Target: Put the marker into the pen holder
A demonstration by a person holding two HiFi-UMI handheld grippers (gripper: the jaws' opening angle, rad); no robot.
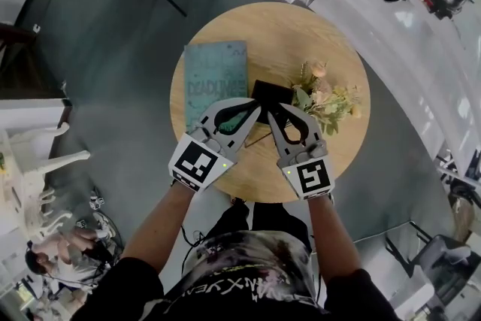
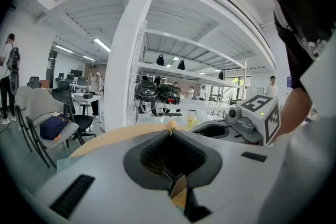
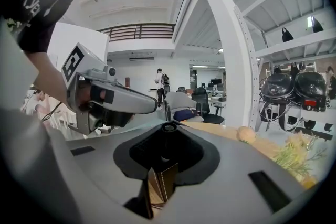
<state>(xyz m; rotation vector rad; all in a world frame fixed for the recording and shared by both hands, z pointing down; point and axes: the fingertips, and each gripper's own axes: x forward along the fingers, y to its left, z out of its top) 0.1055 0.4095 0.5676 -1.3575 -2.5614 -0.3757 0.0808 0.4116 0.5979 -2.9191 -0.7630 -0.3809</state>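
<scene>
1. Right gripper: its fingers pinch a dark marker upright at their tips. The marker sits at the near edge of the black pen holder, and its lower end is hidden.
2. Left gripper: the fingers are pressed together with nothing seen between them. The tips are just beside the holder's near-left corner.
3. Round wooden desk: a teal book lies left of the holder. Its cover print starts "DEAD"; the rest is unclear.
4. Dried flowers lie right of the holder.
</scene>
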